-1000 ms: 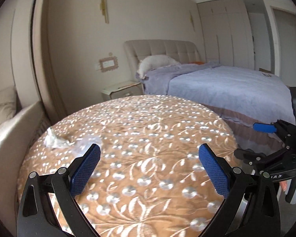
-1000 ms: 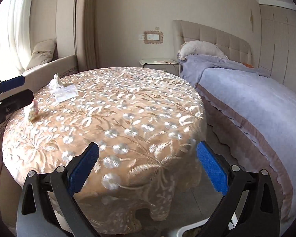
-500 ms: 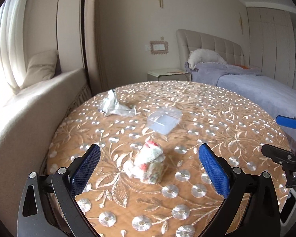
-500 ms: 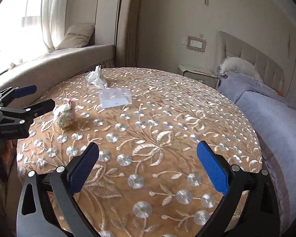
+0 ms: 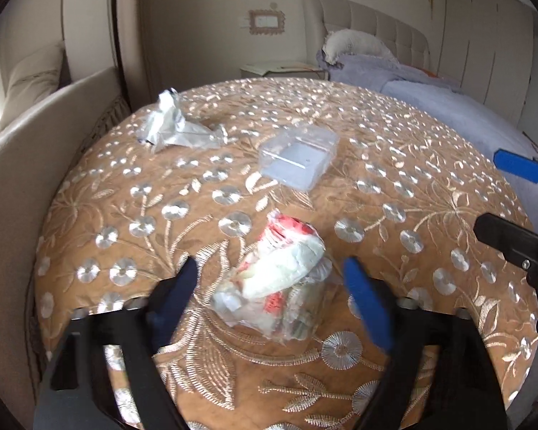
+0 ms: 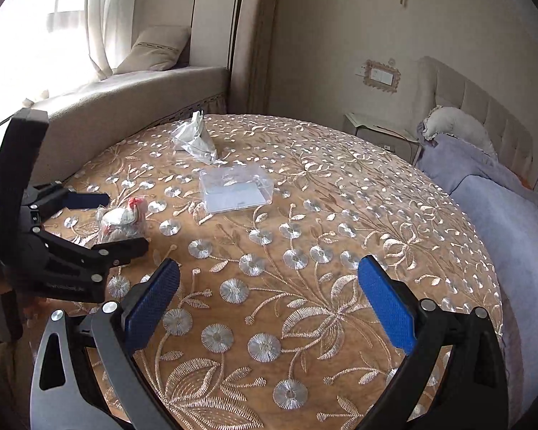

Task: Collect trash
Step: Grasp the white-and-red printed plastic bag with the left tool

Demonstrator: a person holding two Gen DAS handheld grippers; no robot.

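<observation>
Both my grippers gape: left fingers (image 5: 367, 304) straddle the wrapper (image 5: 279, 283) on the desk (image 6: 340, 215); right (image 6: 269, 304) holds nothing.

Daylit throughout, entering from window (image 6: 36, 28), blown out to white at upper left of right wrist view. Soft, faint shadows on surface (image 6: 305, 215). Heavy motion blur on left gripper (image 5: 272, 286) and crumpled wrapper (image 5: 279, 286) in left wrist view; right wrist view sharp. Strong fisheye curvature, dark vignette at corners.
</observation>
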